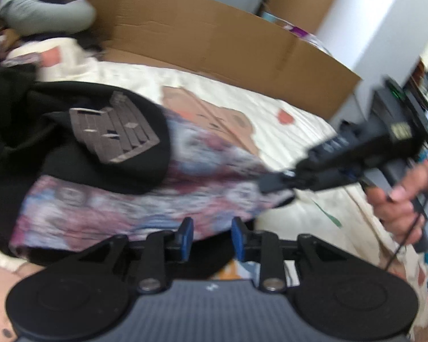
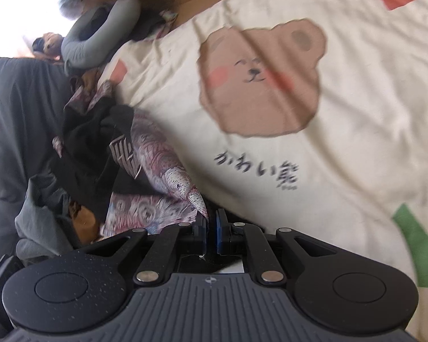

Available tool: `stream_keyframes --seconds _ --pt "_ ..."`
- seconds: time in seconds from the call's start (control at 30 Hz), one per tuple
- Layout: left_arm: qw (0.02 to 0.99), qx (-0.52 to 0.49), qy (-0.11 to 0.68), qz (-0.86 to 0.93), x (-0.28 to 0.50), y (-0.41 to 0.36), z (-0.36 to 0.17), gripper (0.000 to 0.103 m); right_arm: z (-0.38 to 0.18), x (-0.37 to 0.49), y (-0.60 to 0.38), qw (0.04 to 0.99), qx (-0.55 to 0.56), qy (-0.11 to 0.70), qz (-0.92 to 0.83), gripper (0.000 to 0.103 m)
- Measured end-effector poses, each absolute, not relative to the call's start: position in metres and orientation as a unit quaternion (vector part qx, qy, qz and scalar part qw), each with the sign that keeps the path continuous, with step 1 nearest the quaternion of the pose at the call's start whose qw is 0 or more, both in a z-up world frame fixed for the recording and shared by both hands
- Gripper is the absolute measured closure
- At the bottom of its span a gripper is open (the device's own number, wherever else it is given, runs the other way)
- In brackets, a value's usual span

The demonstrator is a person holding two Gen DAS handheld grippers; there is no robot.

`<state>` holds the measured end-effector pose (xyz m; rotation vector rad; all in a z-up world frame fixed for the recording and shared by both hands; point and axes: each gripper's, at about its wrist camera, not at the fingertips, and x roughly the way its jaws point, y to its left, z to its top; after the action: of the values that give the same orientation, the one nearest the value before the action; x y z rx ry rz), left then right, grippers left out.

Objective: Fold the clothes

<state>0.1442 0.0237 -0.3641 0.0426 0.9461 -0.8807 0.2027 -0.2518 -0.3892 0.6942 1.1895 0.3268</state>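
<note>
1. Left gripper (image 1: 211,238): blue-padded fingers (image 1: 185,236) set apart with a clear gap, nothing between them, hovering just over the near edge of the patterned cloth (image 1: 145,199).
2. Right gripper (image 2: 211,232): pads nearly together, pinching a pointed corner of the patterned cloth (image 2: 168,182); in the left view, seen from the side (image 1: 274,185) with its tip at the cloth's right edge, held by a hand (image 1: 399,205).
3. Patterned cloth: pink, blue and white print, spread on the bedspread (image 2: 356,142), partly under a black shirt (image 1: 71,131).
4. Black shirt: rumpled, grey striped print facing up, lying on top of the patterned cloth's left part.
5. Bedspread: cream, with a brown bear face (image 2: 262,77) and dark lettering below it.
6. Behind the bed: a cardboard box (image 1: 214,37) and a grey garment (image 1: 42,8) at far left.
</note>
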Motion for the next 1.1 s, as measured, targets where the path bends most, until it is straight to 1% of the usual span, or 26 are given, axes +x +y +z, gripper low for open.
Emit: stream_keyframes --seconds 0.23,0.5,0.67,0.73,0.87,0.93,1.03,1.1 --pt "0.819 -0.008 0.438 -0.369 0.168 0.046 -0.351 0.058 -0.386 0.196 -0.281 0.781 0.315 0.530 0.102 0.100" --pt "0.842 0.005 0.440 -0.311 0.184 0.068 -0.354 0.056 -0.375 0.186 -0.310 0.793 0.318 0.514 0.070 0.100" --pt "0.858 0.010 0.433 -0.277 0.191 0.079 -0.351 0.050 -0.371 0.175 -0.328 0.797 0.319 0.510 0.049 0.100" --pt "0.865 0.016 0.427 -0.263 0.196 0.084 -0.349 0.046 -0.372 0.168 -0.337 0.798 0.317 0.510 0.037 0.100" --pt "0.878 0.024 0.422 -0.227 0.209 0.092 -0.347 0.044 -0.373 0.157 -0.357 0.801 0.317 0.508 0.010 0.100" --pt "0.884 0.024 0.417 -0.208 0.218 0.096 -0.345 0.035 -0.372 0.153 -0.368 0.803 0.316 0.505 -0.005 0.100" --pt "0.896 0.023 0.400 -0.191 0.229 0.100 -0.339 0.028 -0.371 0.148 -0.385 0.806 0.316 0.500 -0.026 0.100" --pt "0.902 0.030 0.388 -0.187 0.236 0.100 -0.335 0.026 -0.370 0.144 -0.397 0.807 0.315 0.498 -0.041 0.100"
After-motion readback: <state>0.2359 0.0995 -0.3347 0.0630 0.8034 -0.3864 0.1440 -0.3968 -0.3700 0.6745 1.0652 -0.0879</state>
